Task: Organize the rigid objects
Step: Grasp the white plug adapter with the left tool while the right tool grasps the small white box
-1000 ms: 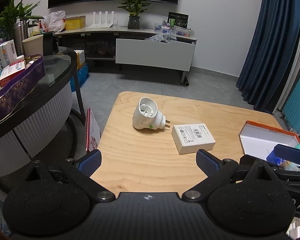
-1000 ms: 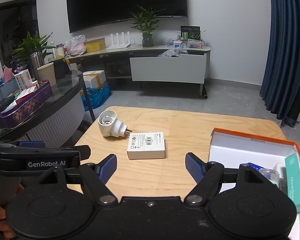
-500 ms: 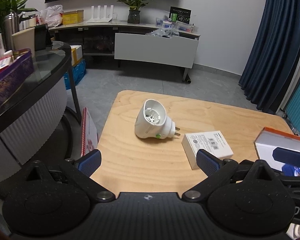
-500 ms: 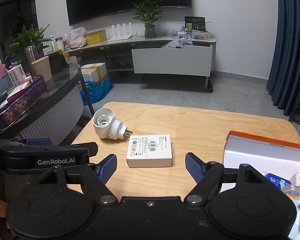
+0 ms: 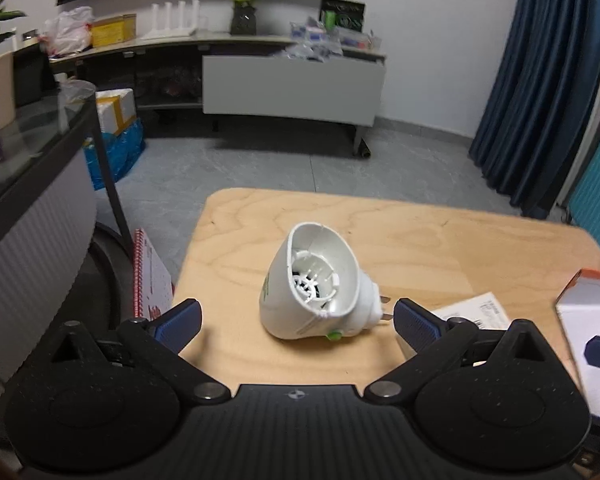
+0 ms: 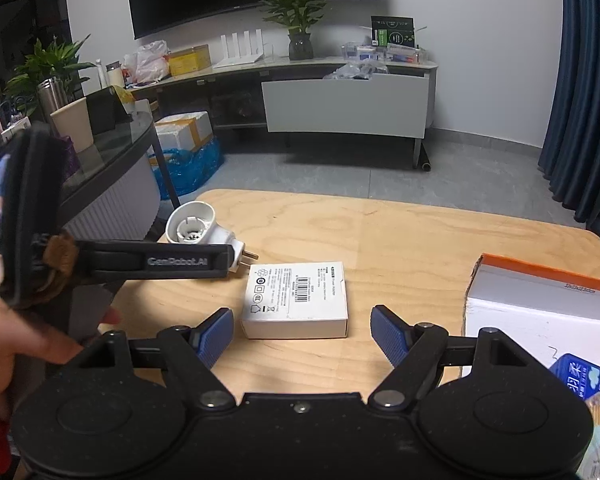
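Observation:
A white plug-in device (image 5: 316, 284) with two metal prongs lies on its side on the wooden table (image 5: 440, 248); it also shows in the right wrist view (image 6: 198, 228). My left gripper (image 5: 298, 322) is open, its blue pads either side of the device without touching it. A small white labelled box (image 6: 296, 300) lies flat just right of the device. My right gripper (image 6: 302, 336) is open, right in front of the box. A white carton with an orange rim (image 6: 540, 304) stands at the table's right end.
A glass-topped counter (image 6: 112, 160) with boxes and a cup stands left of the table. A red spiral notebook (image 5: 148, 276) leans by the table's left edge. A TV bench (image 6: 340, 104) is across the grey floor. Blue packets (image 6: 580, 372) lie in the carton.
Both grippers have moved forward and down. The left one has closed in until the plug-in device sits between its pads; the right one has come up to the white box.

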The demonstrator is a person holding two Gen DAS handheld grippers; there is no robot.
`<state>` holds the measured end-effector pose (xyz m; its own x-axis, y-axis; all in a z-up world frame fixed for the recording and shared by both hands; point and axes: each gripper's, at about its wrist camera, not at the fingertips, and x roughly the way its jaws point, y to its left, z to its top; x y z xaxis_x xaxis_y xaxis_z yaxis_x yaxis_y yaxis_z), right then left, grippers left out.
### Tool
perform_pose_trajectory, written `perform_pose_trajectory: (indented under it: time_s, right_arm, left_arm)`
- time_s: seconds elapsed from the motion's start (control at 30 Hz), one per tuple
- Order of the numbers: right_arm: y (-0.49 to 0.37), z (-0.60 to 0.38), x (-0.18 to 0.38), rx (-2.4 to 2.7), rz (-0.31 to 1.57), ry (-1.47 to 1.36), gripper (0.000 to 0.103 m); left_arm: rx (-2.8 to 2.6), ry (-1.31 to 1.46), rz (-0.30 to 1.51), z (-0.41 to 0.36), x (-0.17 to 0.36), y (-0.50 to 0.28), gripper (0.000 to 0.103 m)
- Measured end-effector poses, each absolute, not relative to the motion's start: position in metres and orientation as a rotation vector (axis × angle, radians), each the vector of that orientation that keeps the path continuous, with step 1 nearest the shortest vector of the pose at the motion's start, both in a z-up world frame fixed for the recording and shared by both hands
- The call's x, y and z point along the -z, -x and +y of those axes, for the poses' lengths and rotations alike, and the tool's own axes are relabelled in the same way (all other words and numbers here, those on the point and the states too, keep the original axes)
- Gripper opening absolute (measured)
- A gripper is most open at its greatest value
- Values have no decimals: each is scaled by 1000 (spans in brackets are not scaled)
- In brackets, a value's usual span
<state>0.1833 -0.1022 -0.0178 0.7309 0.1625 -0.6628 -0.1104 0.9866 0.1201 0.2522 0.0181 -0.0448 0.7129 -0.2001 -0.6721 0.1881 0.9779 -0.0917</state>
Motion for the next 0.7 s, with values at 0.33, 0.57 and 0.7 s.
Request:
perform_pose_trajectory:
  time_s: [0.33, 0.57, 0.7]
  right_arm:
    - [-205, -95, 34, -151, 759, -58, 89]
    - [-222, -91, 42, -168, 778, -50, 90]
    - [-232, -87, 44, -173, 780, -30, 93]
  left_arm:
    - [243, 28, 692, 17, 59, -266, 101]
    - [262, 44, 669, 17, 54, -260, 73]
    - [226, 91, 681, 26, 50, -251, 73]
